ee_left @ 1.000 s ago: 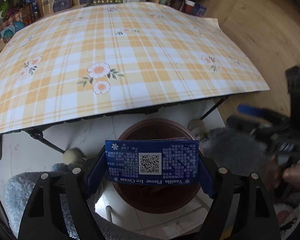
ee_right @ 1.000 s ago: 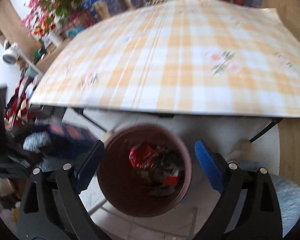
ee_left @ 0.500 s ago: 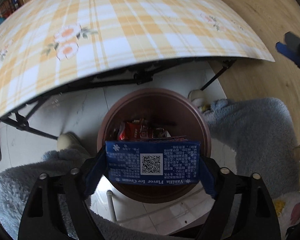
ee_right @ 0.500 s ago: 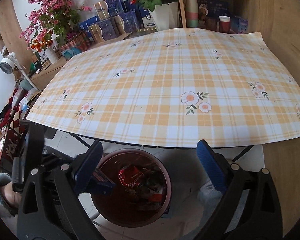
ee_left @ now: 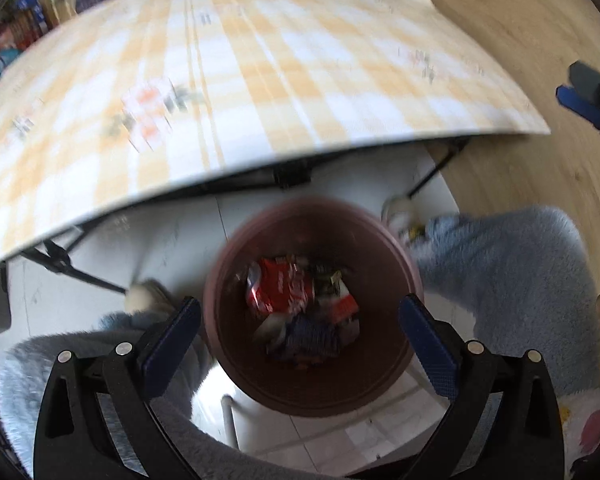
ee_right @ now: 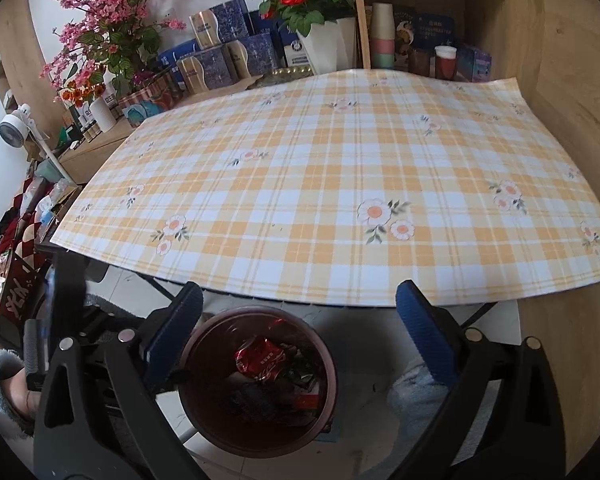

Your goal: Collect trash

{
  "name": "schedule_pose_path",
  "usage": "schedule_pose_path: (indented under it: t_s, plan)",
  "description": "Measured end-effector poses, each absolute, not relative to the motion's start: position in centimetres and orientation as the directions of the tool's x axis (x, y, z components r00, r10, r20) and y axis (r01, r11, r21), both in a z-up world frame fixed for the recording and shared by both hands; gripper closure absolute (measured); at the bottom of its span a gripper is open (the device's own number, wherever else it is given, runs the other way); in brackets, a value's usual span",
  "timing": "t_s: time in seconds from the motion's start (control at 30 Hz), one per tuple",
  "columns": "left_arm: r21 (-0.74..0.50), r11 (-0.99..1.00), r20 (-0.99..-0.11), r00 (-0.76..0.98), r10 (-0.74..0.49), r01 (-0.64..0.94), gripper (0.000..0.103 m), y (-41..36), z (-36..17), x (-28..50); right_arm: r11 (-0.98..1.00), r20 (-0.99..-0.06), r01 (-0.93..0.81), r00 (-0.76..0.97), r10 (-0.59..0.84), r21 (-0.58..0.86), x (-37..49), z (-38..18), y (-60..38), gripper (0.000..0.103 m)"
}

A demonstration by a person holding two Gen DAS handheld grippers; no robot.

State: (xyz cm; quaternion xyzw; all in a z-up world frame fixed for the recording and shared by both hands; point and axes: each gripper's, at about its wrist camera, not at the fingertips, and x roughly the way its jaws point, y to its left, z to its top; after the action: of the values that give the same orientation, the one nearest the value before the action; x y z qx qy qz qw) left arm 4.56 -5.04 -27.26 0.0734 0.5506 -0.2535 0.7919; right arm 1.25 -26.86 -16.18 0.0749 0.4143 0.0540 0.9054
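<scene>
White floor tiles point(ee_left: 168, 248) lie under a round, maroon plastic bin point(ee_left: 312, 304) holding crumpled trash – a shiny red wrapper point(ee_left: 280, 288) and a dark blue carton point(ee_left: 312, 336), lettering unreadable. Above it the left gripper point(ee_left: 300, 332) is opening, nothing between its blue ribbed pads; the right gripper point(ee_right: 300, 328) is opening too, empty. Beyond – a glossy yellow-plaid floral tablecloth point(ee_right: 340, 184)
</scene>
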Motion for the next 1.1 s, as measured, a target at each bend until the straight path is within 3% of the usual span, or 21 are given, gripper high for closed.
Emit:
schedule_pose_path:
  t_s: [0.2, 0.47, 0.67, 1.1]
  plan:
    - [-0.116, 0.895, -0.82, 0.468, -0.331, 0.43, 0.006, -3.2, -20.9, 5.0, 0.994, -0.686, -0.041, 0.721, 0.099, 0.101, 1.3, -12.0, -27.2, 0.006]
    - [-0.063, 0.938, -0.63, 0.715, -0.303, 0.342, 0.006, -0.7, -8.6, 6.4, 0.999, -0.593, -0.043, 0.804, 0.042, 0.013, 2.0, -4.9, -27.3, 0.006]
    - [-0.034, 0.947, -0.511, 0.809, -0.29, 0.318, 0.006, 0.6, -2.2, 6.1, 1.0, -0.53, -0.013, 0.848, 0.019, 0.014, 2.8, 0.0, -27.8, 0.006]
    - [0.047, 0.971, -0.398, 0.896, -0.197, 0.234, 0.006, 1.4, 1.7, 3.3, 1.0, -0.488, -0.009, 0.873, 0.014, 0.013, 2.1, 2.4, -26.9, 0.006]
